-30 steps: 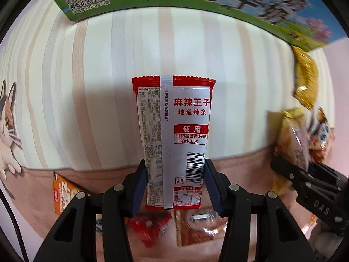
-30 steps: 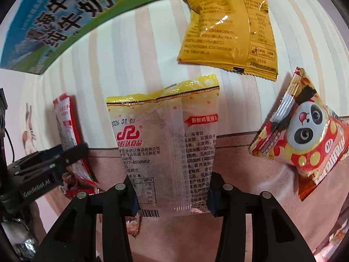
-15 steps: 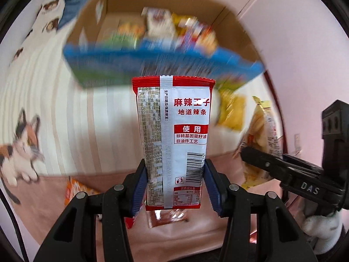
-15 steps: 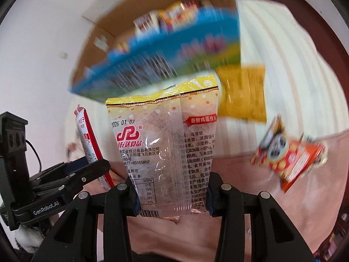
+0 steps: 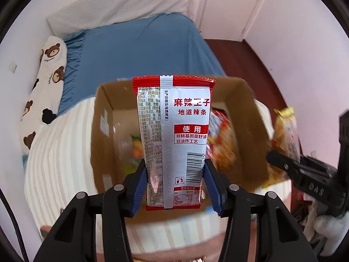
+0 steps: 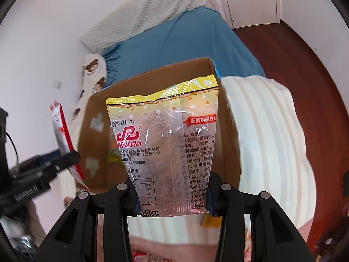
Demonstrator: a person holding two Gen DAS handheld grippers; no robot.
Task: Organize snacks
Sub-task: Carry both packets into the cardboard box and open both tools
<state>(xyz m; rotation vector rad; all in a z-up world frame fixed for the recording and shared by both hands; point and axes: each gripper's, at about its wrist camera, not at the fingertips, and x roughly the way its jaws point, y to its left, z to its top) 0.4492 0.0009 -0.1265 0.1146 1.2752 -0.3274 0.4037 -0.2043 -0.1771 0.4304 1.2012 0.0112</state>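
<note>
Left wrist view: left gripper (image 5: pixel 175 187) clamped on spicy strip packet (image 5: pixel 173 139), right gripper (image 6: pixel 172 198) on egg biscuit bag (image 6: pixel 168 144), both above partly filled cardboard box (image 5: pixel 104 131), drops pending.

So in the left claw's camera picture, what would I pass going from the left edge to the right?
Bear-print pillow → left wall of the cardboard box → red and white snack packet held in the left claw → yellow snack bag held in the right claw.
</note>
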